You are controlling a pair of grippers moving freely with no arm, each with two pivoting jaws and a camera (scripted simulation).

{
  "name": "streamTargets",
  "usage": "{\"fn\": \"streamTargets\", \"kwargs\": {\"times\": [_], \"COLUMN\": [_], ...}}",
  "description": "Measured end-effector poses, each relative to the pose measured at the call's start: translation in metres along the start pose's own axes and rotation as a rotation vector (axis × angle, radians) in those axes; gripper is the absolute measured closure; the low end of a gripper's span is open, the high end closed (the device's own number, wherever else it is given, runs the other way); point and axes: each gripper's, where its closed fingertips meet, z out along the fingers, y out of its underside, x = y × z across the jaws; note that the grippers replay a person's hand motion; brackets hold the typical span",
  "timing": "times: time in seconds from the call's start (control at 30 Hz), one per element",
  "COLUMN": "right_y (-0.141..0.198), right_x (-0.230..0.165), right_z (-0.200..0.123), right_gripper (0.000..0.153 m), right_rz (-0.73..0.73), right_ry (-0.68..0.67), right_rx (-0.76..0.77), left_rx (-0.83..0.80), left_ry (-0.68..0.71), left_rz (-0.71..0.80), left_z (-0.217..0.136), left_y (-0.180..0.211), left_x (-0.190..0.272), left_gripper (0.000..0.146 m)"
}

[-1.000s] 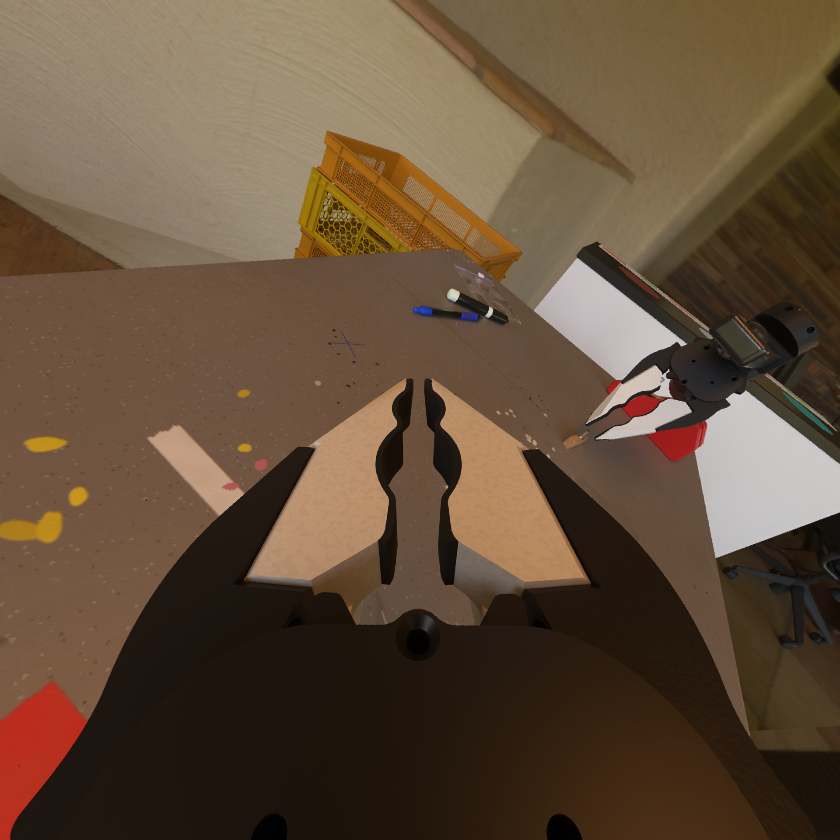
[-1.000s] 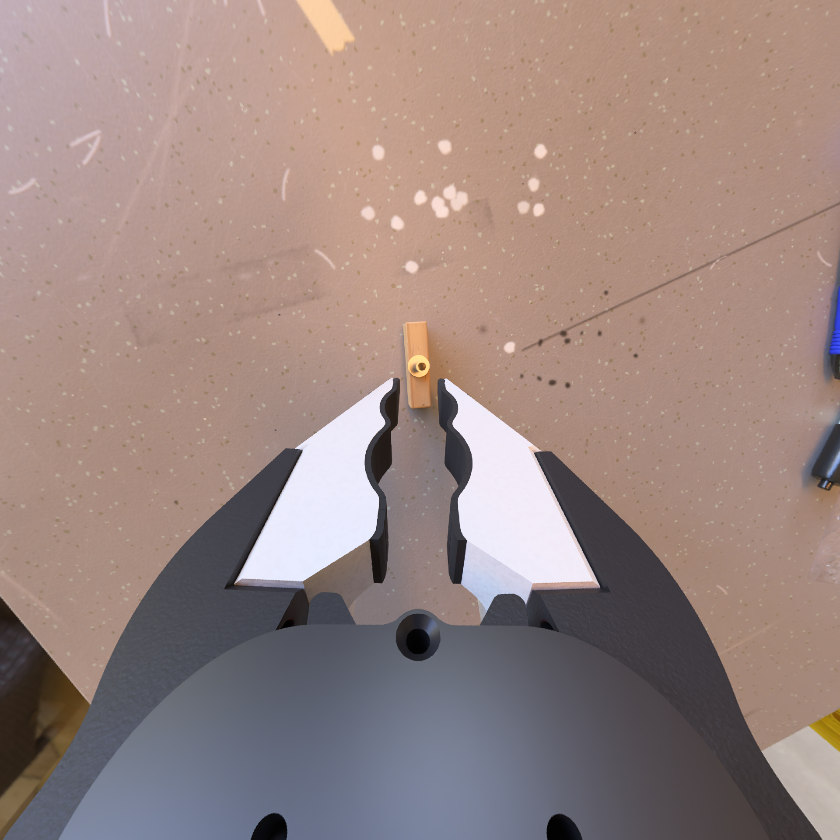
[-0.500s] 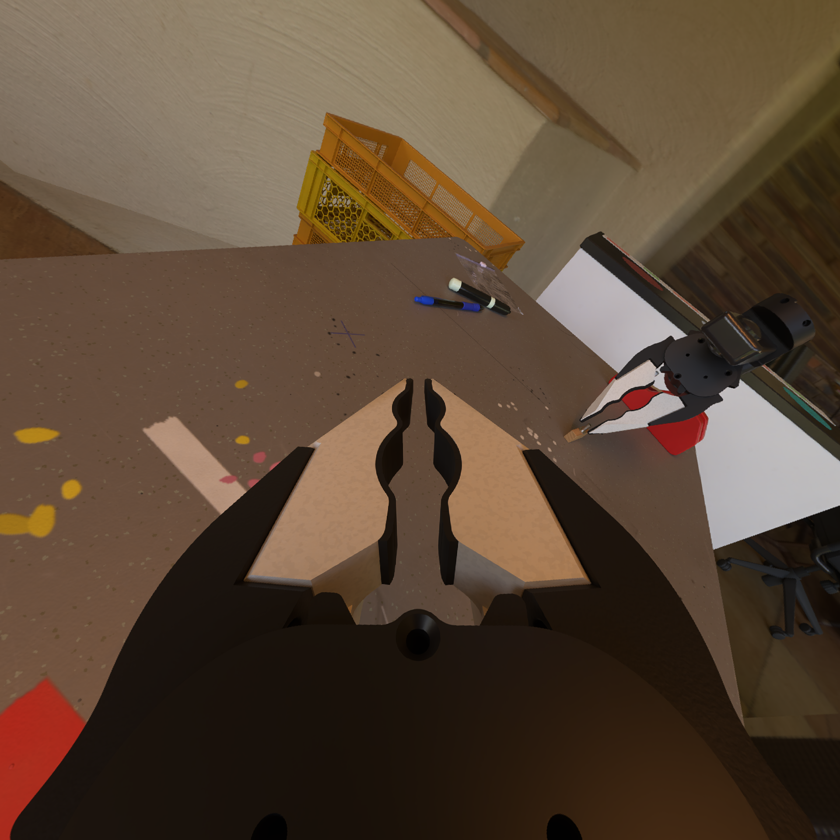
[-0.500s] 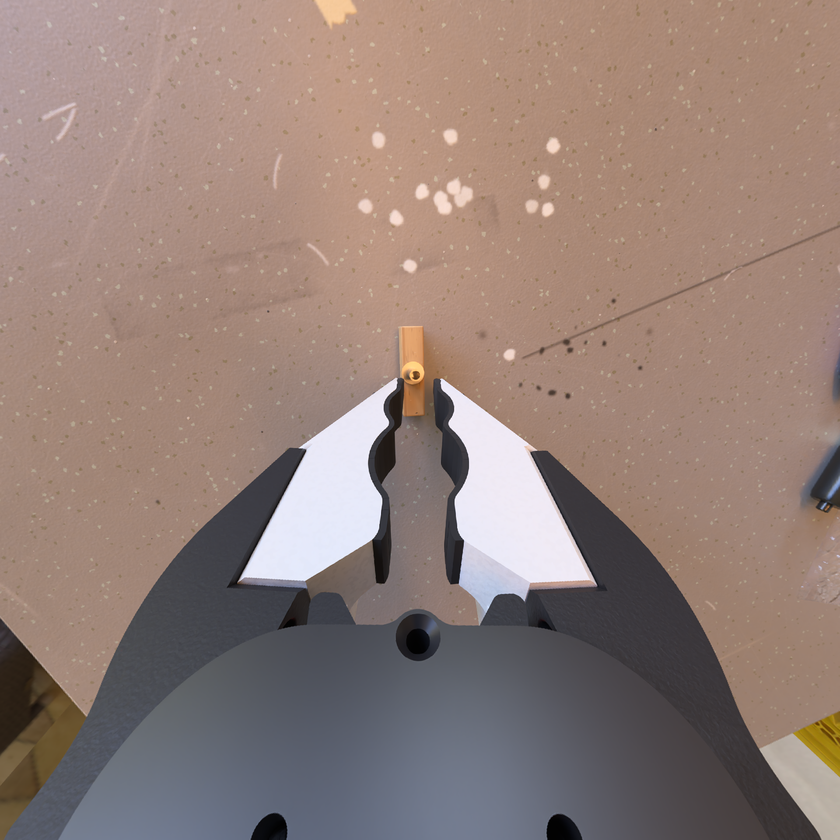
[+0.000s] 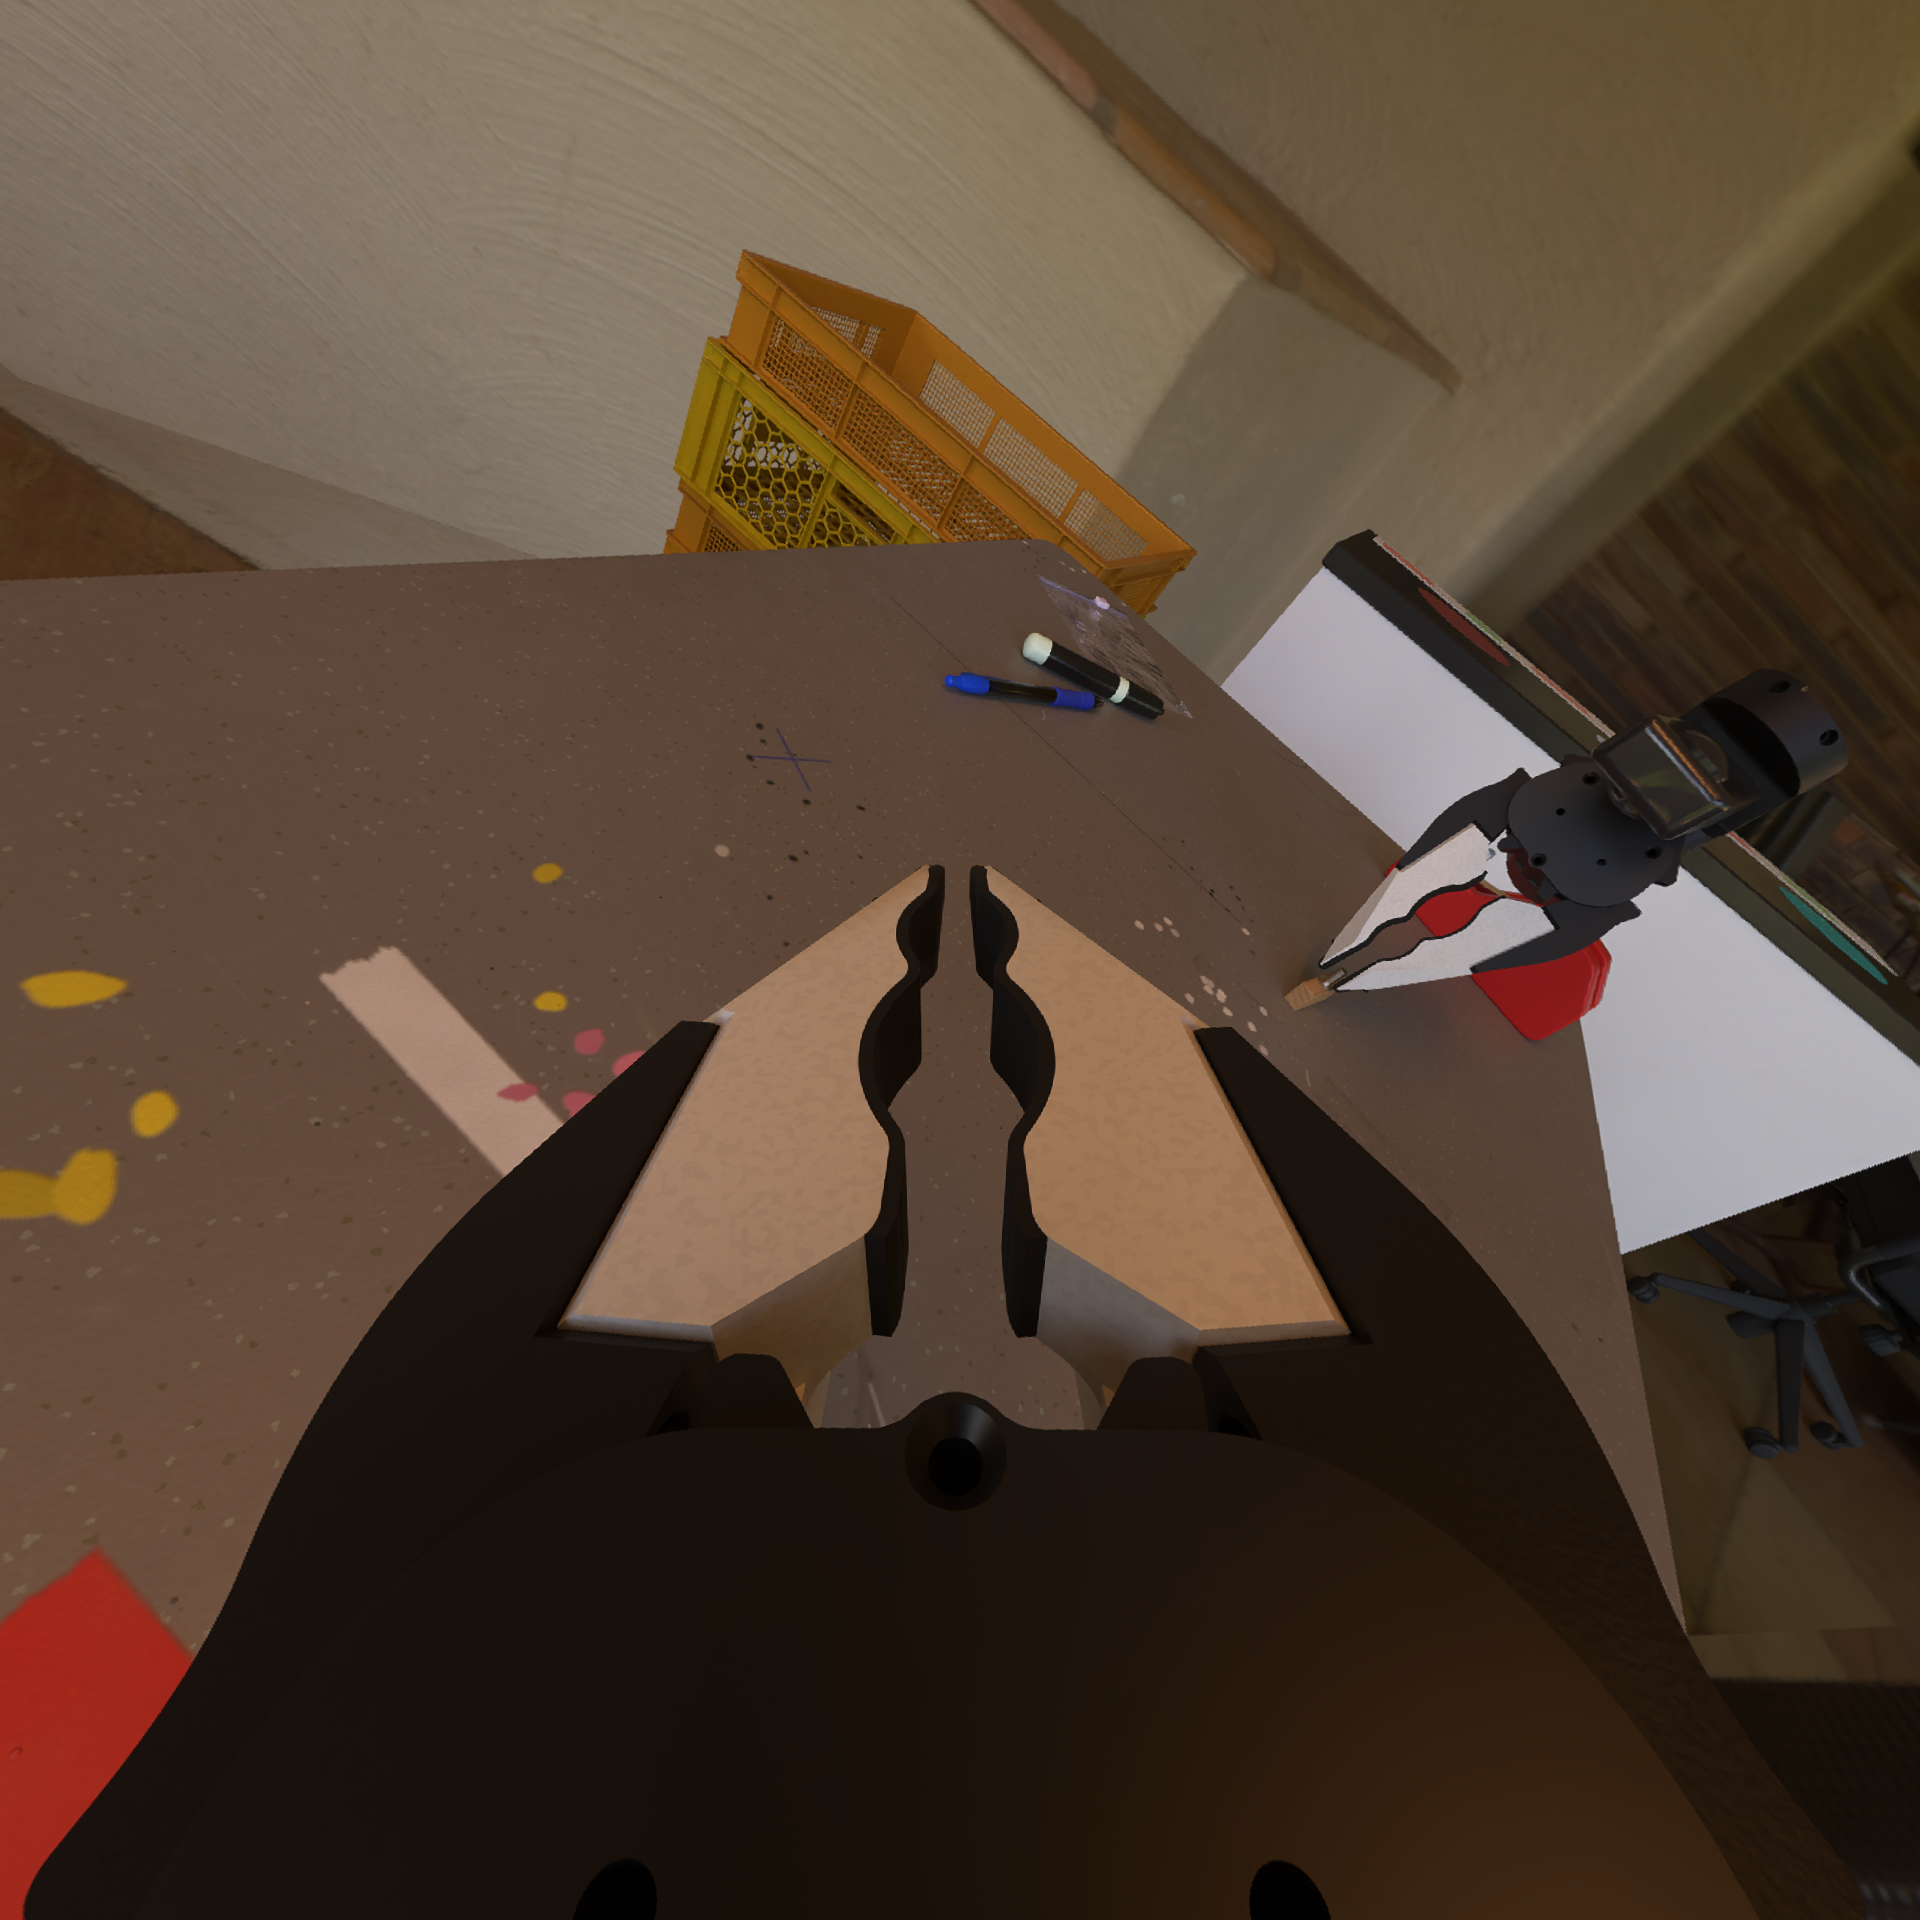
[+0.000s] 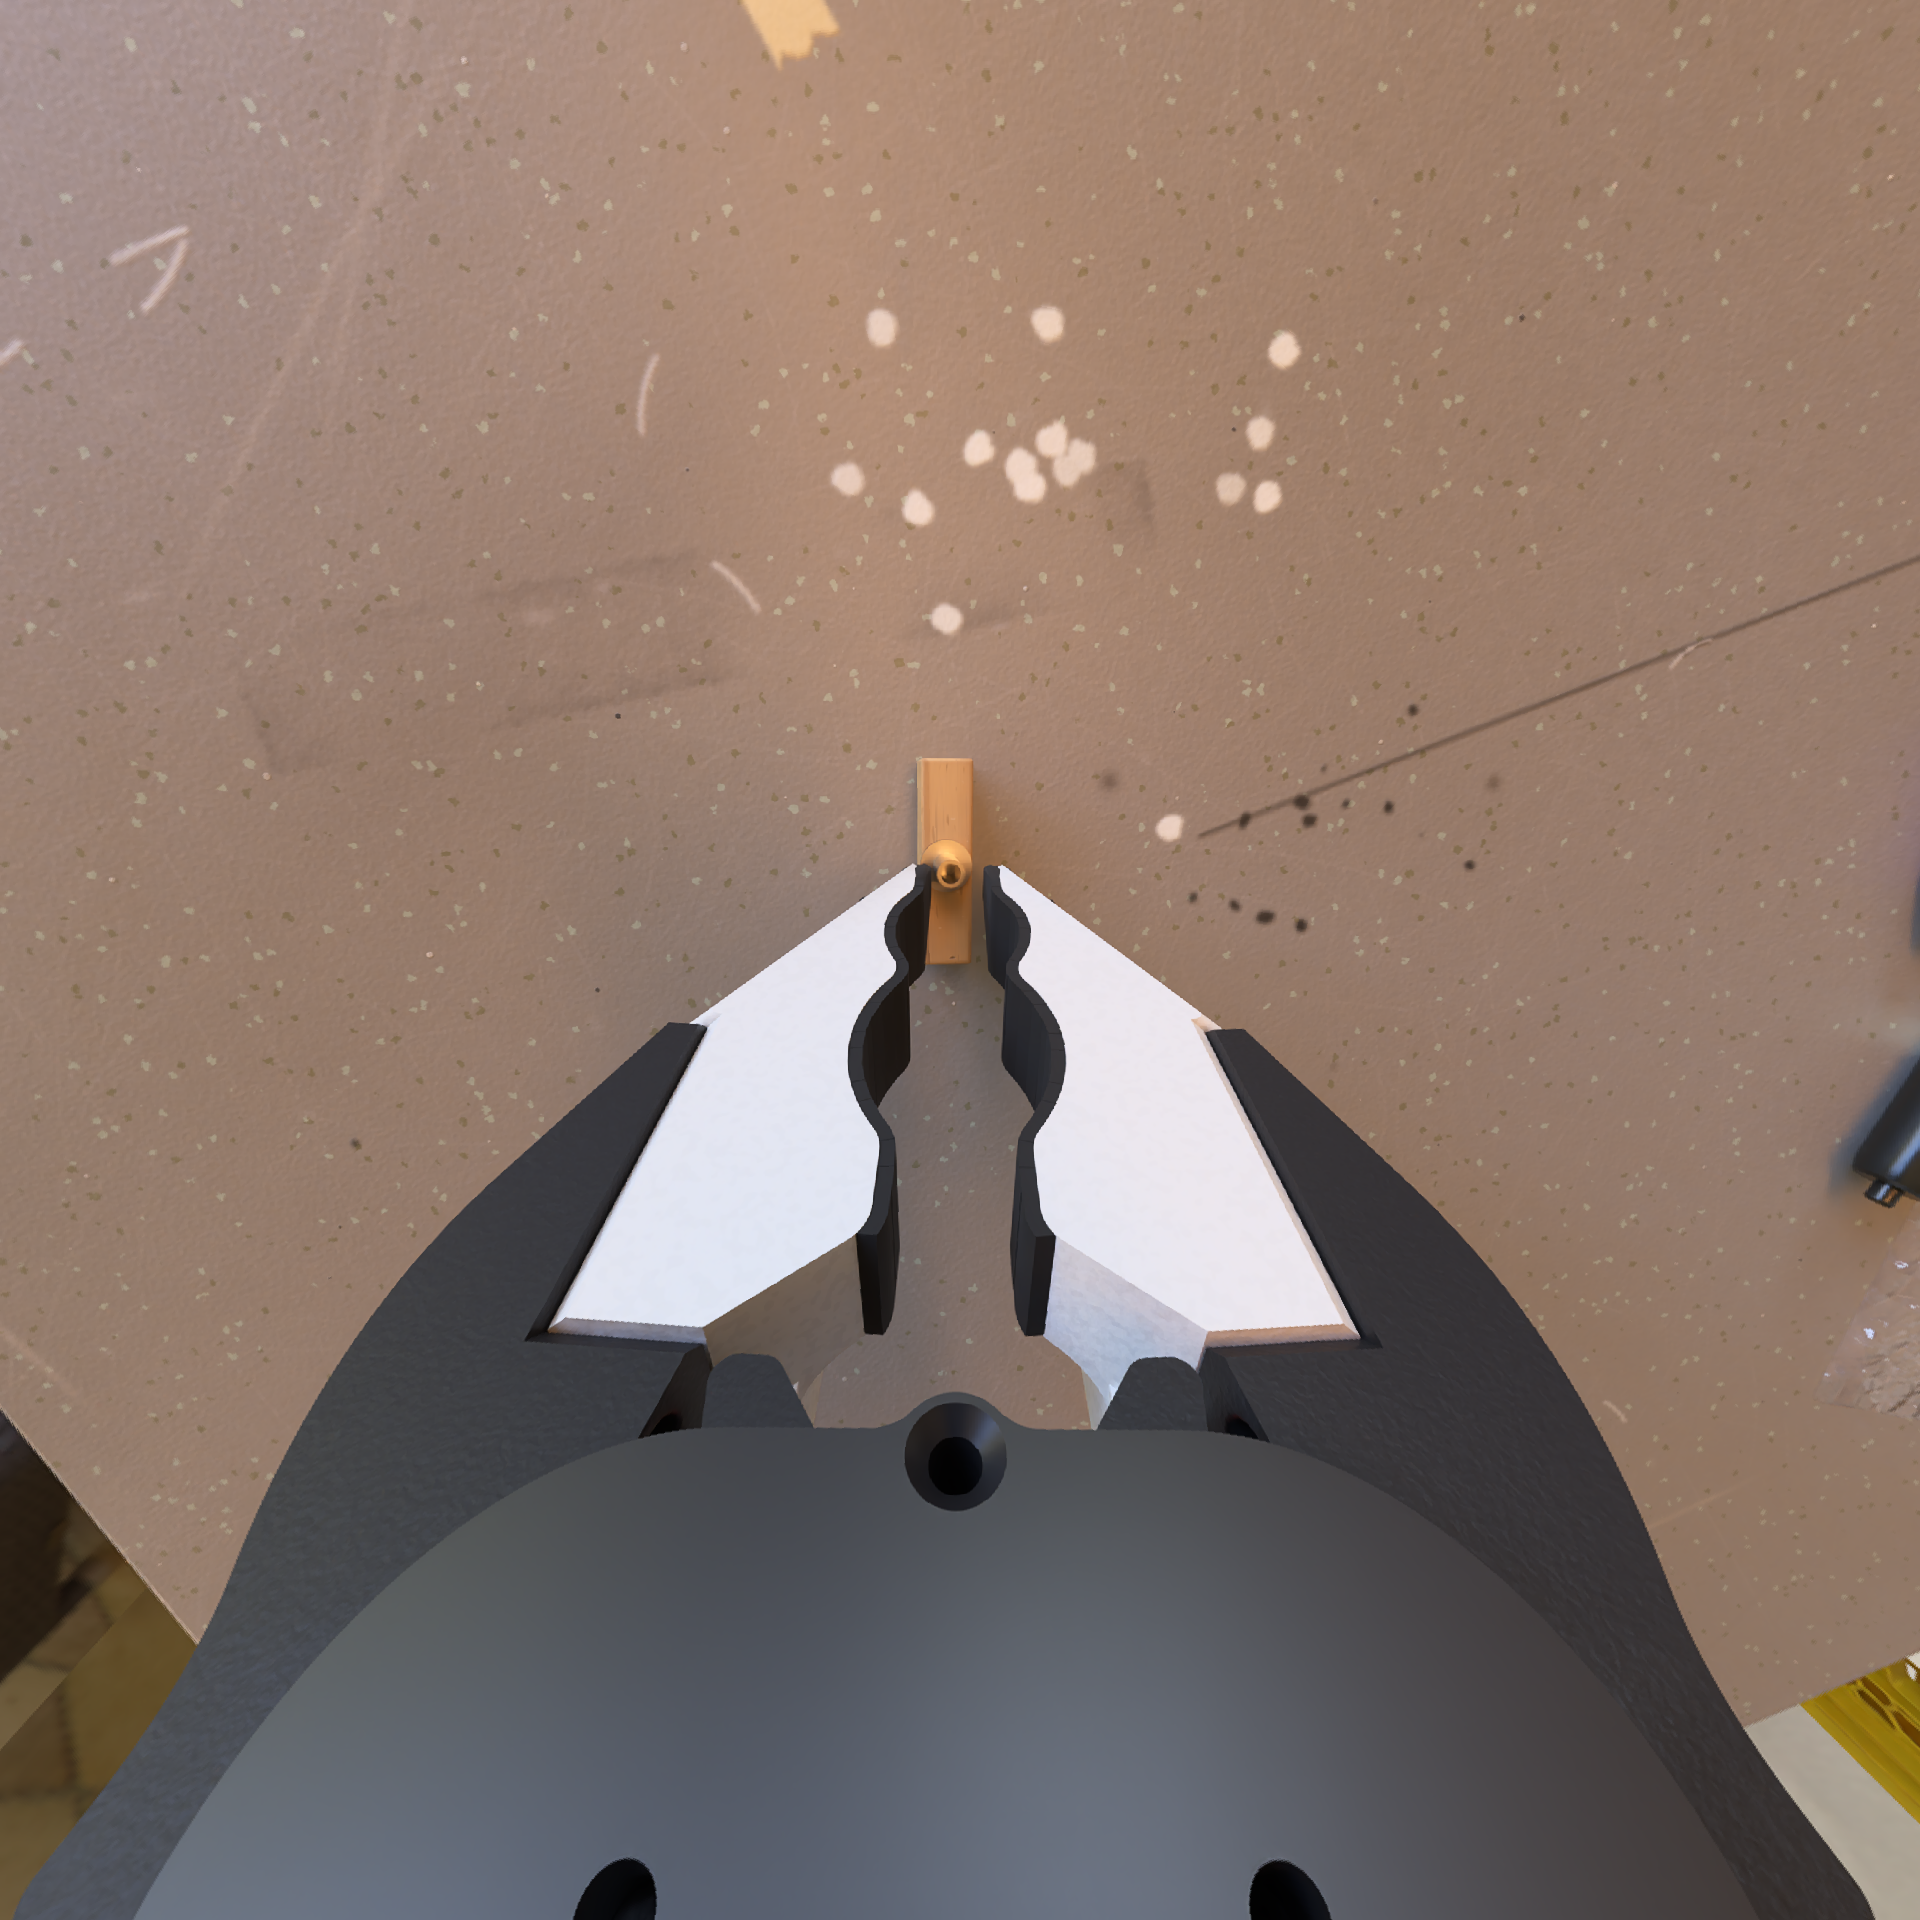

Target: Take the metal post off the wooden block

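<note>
A small wooden block [image 6: 945, 800] lies flat on the speckled brown table [image 6: 416, 831], with a short brass-coloured metal post [image 6: 948, 864] standing in it. My right gripper [image 6: 954, 883] points down over it. Its jaws are narrowly open and straddle the post; the left fingertip [image 6: 920, 894] touches it and a thin gap shows on the other side. In the left wrist view the right gripper [image 5: 1328, 975] is far right, tips at the block [image 5: 1304, 997]. My left gripper [image 5: 956, 883] hovers over the table's middle, shut and empty.
A blue pen [image 5: 1018, 691] and a black marker [image 5: 1091, 675] lie at the far side; the marker's end shows in the right wrist view [image 6: 1891, 1143]. Orange and yellow crates [image 5: 914, 436] stand behind the table. A red box [image 5: 1538, 987] and white board [image 5: 1455, 727] sit past the right edge.
My right gripper has moved forward over the block and its jaws have narrowed until the post stands between the fingertips. The left gripper has drifted slightly, still shut.
</note>
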Motion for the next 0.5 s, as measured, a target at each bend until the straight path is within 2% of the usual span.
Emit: {"fn": "streamTargets", "kwargs": {"times": [0.5], "right_y": [-0.0001], "right_x": [-0.0009], "right_z": [0.0003], "right_gripper": [0.147], "right_rz": [-0.005], "right_ry": [-0.002], "right_rx": [-0.012], "left_rx": [-0.017], "left_ry": [0.001], "left_rz": [-0.006], "left_z": [0.0023], "left_y": [0.0030], "left_x": [-0.0005], "left_gripper": [0.141]}}
